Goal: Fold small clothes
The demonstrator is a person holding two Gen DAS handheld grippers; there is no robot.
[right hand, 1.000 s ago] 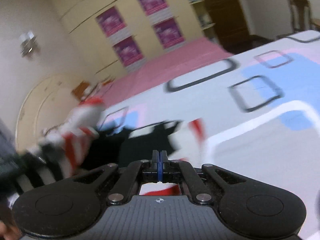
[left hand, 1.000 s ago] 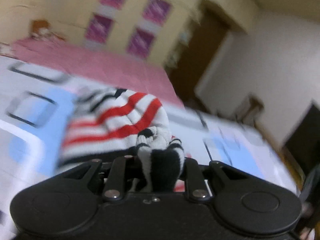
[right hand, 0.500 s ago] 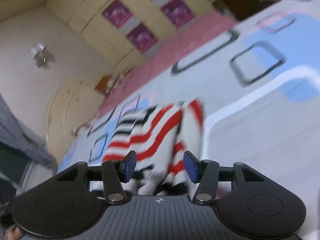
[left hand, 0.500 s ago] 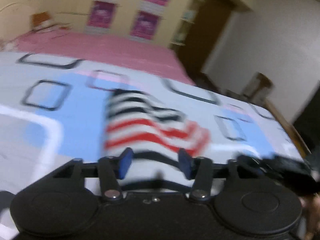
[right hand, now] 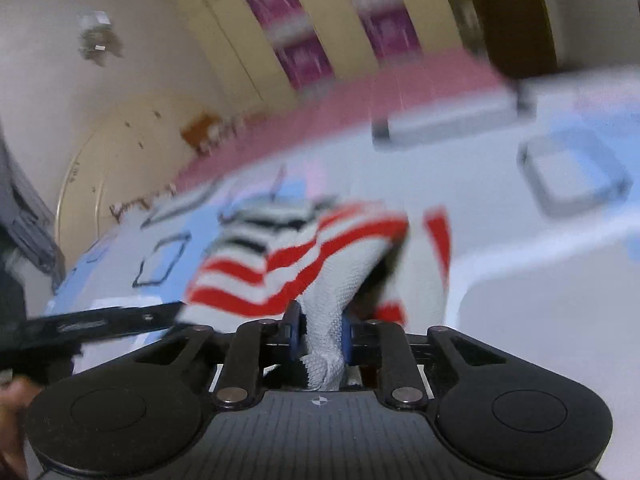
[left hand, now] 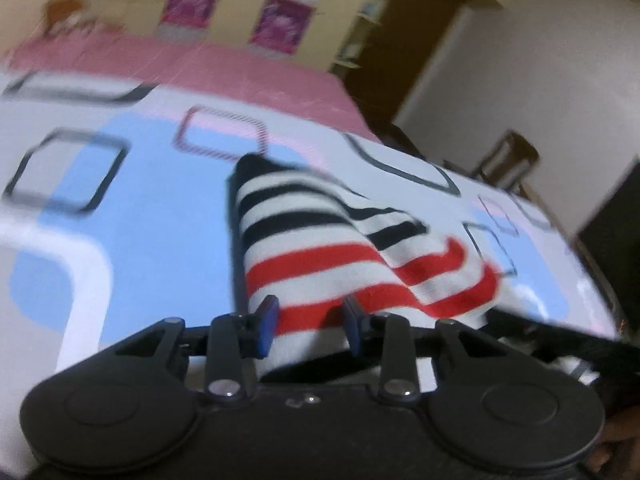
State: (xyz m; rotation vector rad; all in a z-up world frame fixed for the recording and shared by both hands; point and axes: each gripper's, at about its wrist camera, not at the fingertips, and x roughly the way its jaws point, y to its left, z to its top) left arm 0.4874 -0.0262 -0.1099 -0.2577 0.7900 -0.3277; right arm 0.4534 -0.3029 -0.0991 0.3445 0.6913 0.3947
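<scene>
Striped garment (left hand: 320, 256) lies on the bed (left hand: 132, 240). Left gripper (left hand: 308, 320) jaws now apart, its pinch released. Right gripper (right hand: 320, 336) jaws, apart 0.5 s ago, now clamped on a white edge; next fold probably being started, view blurred

Bed (left hand: 120, 248) with one striped garment on its cover

The bed wore a white cover printed with pale blue patches and dark-outlined rounded squares, with a pink stretch (left hand: 224, 68) along its far side. Directly on the cover lay a small knitted garment (left hand: 320, 248), white with black stripes at its far end and red stripes nearer the camera, partly folded over itself. In the right wrist view the same garment (right hand: 304, 256) rose in a bunched fold off the cover; blur hid finer detail.
</scene>
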